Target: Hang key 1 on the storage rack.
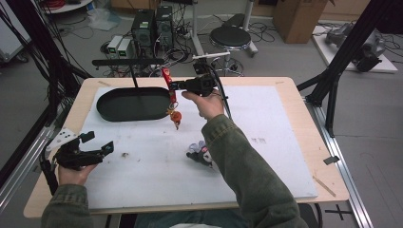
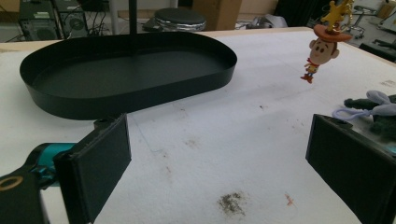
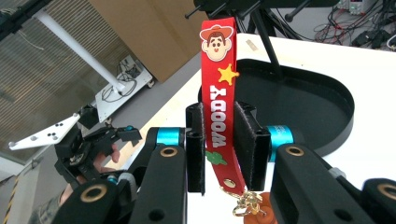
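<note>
Red rubbery strap (image 3: 219, 112) with the cowboy charm (image 1: 176, 117) dangling below, pinched flat between the right gripper (image 3: 219, 149) pads, up in the air just off the 3 o'clock end of the black oval tray (image 1: 109, 111). Probably light and floppy, so best grabbed mid-strap, not by the little gold clasp. Left gripper (image 2: 219, 154) gaping wide, holding nothing, low at 8 o'clock on the white foam mat (image 1: 266, 142).
</note>
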Demonstrator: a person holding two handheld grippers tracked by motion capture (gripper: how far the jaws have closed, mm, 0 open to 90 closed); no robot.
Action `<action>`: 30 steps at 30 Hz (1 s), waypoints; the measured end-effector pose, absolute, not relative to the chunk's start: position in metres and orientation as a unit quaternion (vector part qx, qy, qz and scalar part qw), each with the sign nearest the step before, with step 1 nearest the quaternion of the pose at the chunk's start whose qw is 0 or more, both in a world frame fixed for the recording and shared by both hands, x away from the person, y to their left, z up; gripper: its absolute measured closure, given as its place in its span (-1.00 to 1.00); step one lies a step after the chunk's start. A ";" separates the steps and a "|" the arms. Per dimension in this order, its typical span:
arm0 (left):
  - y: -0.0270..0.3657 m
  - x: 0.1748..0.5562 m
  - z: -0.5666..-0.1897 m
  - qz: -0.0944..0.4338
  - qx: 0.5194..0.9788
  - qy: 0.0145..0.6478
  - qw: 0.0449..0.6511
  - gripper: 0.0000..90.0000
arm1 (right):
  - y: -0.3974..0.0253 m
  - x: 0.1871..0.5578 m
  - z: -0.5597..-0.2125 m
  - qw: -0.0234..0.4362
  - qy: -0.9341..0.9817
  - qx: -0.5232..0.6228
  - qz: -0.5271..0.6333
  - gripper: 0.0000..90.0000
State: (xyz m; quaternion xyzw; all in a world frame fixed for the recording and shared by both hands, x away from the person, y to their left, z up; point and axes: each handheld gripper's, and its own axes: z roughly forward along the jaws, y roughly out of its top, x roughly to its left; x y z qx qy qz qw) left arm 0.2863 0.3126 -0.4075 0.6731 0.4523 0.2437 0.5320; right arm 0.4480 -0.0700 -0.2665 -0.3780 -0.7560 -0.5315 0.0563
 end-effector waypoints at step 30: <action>0.315 0.289 -0.408 0.239 0.667 0.451 0.543 -0.84 | -0.028 0.498 -0.258 0.067 -0.745 -0.380 -0.545 0.94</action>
